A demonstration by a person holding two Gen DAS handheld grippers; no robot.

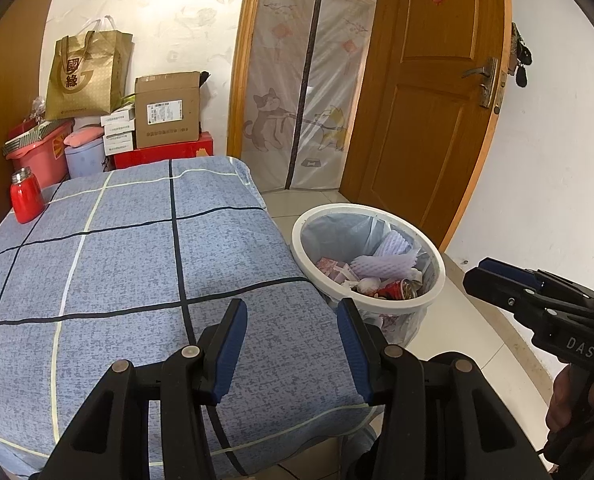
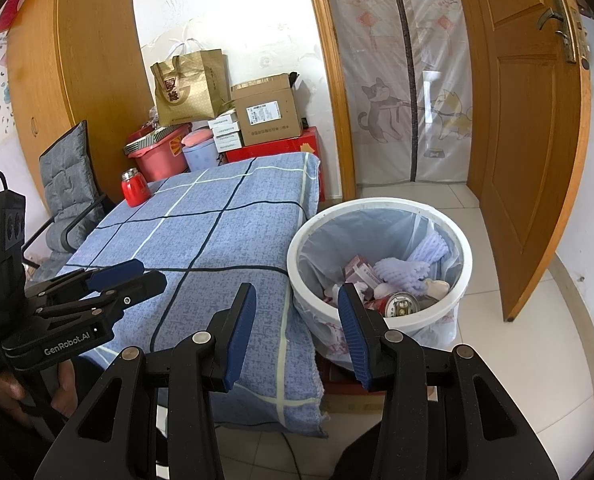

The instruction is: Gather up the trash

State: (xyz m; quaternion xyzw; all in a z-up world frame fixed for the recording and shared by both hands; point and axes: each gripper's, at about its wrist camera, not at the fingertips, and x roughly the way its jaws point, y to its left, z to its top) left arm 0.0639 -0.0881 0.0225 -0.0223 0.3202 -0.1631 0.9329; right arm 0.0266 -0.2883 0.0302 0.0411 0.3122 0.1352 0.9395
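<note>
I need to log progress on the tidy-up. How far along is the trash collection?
Mostly done, it seems: the white bin beside the table already holds foam netting, a red can and cartons. Nothing is in hand; the left tongs and right tongs are open and empty. On the blue tablecloth only a red jar shows, likely not trash.

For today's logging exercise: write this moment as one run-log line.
left gripper: open, empty | right gripper: open, empty | trash bin: holds can, foam nets | table: red bottle
</note>
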